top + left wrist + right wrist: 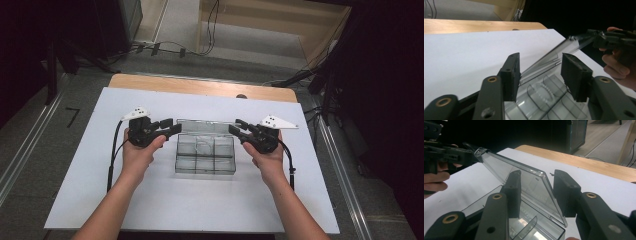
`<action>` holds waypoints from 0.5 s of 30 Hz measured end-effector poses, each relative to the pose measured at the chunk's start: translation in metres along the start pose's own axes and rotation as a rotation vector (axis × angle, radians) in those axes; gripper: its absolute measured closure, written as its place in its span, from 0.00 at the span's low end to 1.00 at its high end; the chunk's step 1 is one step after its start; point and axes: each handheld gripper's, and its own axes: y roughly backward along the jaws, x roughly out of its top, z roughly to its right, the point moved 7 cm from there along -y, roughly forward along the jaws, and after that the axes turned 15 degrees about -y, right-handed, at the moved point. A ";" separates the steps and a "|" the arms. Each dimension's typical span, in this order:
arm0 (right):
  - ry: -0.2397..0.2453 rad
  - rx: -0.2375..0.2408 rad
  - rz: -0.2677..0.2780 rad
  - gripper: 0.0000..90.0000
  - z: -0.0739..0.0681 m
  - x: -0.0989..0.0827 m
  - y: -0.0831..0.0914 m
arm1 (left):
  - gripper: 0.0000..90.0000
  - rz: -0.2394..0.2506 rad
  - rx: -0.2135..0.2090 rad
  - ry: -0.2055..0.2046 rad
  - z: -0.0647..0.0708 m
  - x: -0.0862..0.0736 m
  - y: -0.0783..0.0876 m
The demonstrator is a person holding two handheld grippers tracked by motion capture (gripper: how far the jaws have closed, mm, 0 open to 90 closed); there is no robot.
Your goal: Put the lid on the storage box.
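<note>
Clear compartment box (205, 154) at centre of white board (75, 185), lid (202, 125) raised. Left gripper (175, 127) & right gripper (234, 126): jaws spread, straddling lid's 2 ends, not pinching. No legible writing.

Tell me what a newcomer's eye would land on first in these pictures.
First, the clear compartment box in the middle of the white board, its lid raised and tilted. Next, the two black grippers flanking it: the left gripper and the right gripper, each with its jaws astride one end of the lid's raised edge and a visible gap at the pads. A small white beaded chain lies in one compartment.
</note>
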 end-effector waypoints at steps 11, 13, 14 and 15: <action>-0.001 0.009 0.010 0.61 -0.001 -0.005 0.005 | 0.99 -0.021 -0.081 0.025 0.013 -0.020 0.007; 0.000 0.008 0.012 0.61 -0.001 -0.005 0.006 | 1.00 -0.021 -0.092 0.023 0.016 -0.019 0.004; 0.000 0.008 0.014 0.61 -0.001 -0.006 0.006 | 1.00 -0.022 -0.097 0.020 0.017 -0.019 0.002; -0.001 0.009 0.014 0.61 0.000 -0.006 0.007 | 1.00 -0.023 -0.100 0.019 0.018 -0.018 0.001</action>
